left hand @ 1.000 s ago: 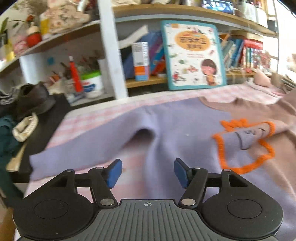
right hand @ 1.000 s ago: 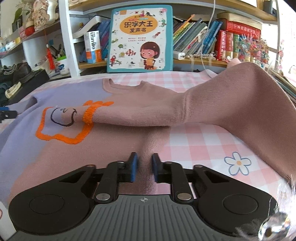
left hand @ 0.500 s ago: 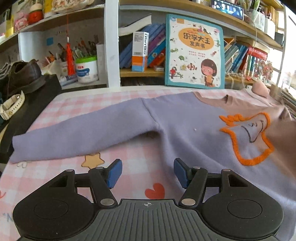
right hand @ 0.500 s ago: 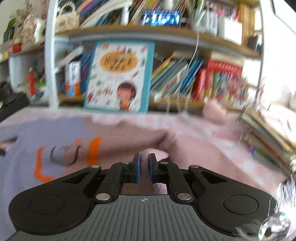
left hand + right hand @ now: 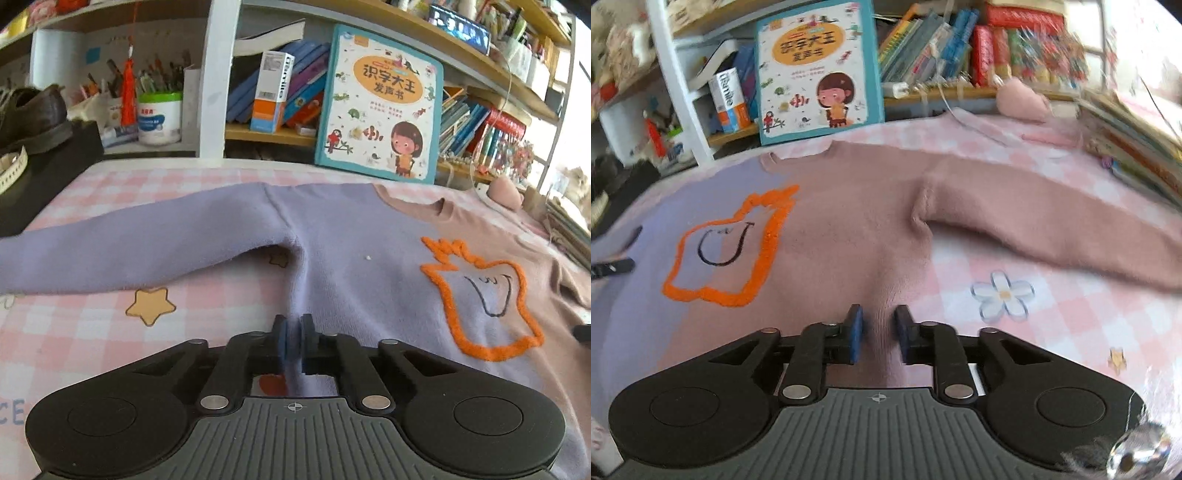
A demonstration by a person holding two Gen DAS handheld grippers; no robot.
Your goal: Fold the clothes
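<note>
A sweater [image 5: 351,236], lilac on one half and dusty pink on the other [image 5: 857,206], lies flat on the pink checked cloth [image 5: 92,332]. An orange outlined figure [image 5: 724,251] sits on its chest. The lilac sleeve [image 5: 129,243] stretches out to the left, and the pink sleeve [image 5: 1052,218] to the right. My left gripper [image 5: 294,343] is shut on the lilac side edge below the armpit. My right gripper [image 5: 879,332] is pinched on a ridge of pink fabric at the opposite side, with creases running into its fingers.
A shelf unit stands along the far edge, with a teal picture book [image 5: 380,103] leaning on it. A brown shoe [image 5: 33,114] rests on a black box at the left. At the right edge are stacked books [image 5: 1137,155] and a pink plush [image 5: 1023,99].
My left gripper went from wide open to shut on the lilac side edge. The pink sleeve, earlier folded over the body and lifted by my right gripper, now lies spread to the right.
</note>
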